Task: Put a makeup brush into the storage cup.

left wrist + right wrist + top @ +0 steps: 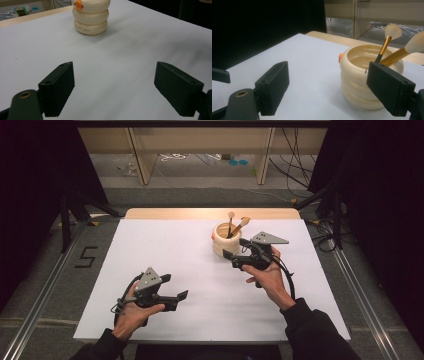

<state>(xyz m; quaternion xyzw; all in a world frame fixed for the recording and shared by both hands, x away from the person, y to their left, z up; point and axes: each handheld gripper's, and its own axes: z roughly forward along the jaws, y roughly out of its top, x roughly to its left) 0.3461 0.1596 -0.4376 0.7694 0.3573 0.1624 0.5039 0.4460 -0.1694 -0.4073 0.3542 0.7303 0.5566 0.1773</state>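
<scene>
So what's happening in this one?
A person holds a gripper in each hand over a white table. The right gripper is open beside a cream ringed holder with two brushes standing in it, not gripping anything. The left gripper is open too, hovering over bare table nearer the person, well apart from the holder.

A cream holder [362, 82] with an orange knob at its side is seen on a plain white surface [200, 270]. The 2 brushes [395, 40] in it are given gold handles and pale bristles. Both grippers are finished in black, with grey plates on top.
</scene>
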